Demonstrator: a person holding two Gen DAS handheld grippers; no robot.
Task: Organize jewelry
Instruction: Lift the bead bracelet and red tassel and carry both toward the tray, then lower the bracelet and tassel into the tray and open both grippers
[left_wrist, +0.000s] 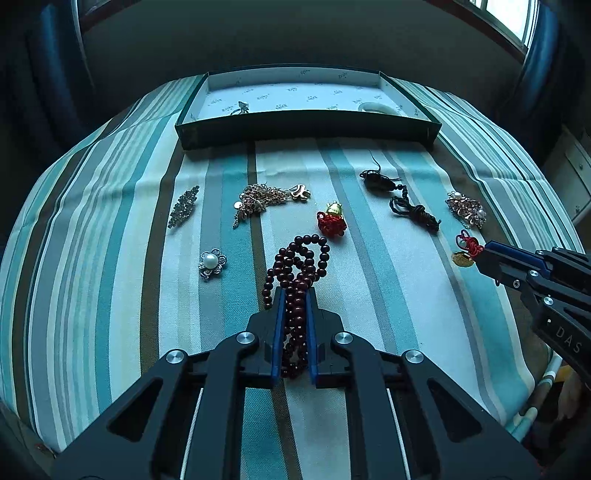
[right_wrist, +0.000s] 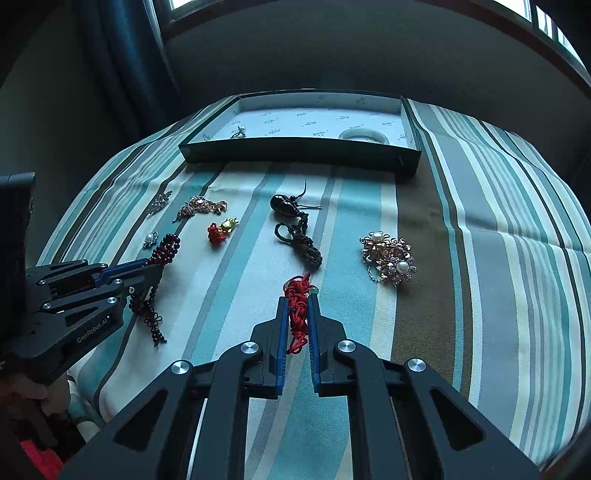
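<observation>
My left gripper (left_wrist: 295, 291) is shut on a string of dark red beads (left_wrist: 303, 258), whose loops spill out past the fingertips onto the striped cloth. In the right wrist view this gripper (right_wrist: 155, 266) is at the left, with the beads (right_wrist: 147, 314) dangling beneath it. My right gripper (right_wrist: 298, 299) is shut on a red knotted cord (right_wrist: 295, 286). In the left wrist view its tip (left_wrist: 480, 254) is at the right, and the cord carries a gold coin charm (left_wrist: 461, 258). A dark green open box (left_wrist: 306, 129) stands at the back of the table.
Inside the box lie a small ring (left_wrist: 242, 108) and a white bangle (left_wrist: 376, 108). Loose on the cloth are a crystal brooch (left_wrist: 183, 206), a gold chain heap (left_wrist: 258, 199), a pearl flower brooch (left_wrist: 211, 263), a red knot charm (left_wrist: 332, 219), a black corded pendant (left_wrist: 380, 181) and a rose-gold flower piece (left_wrist: 466, 208).
</observation>
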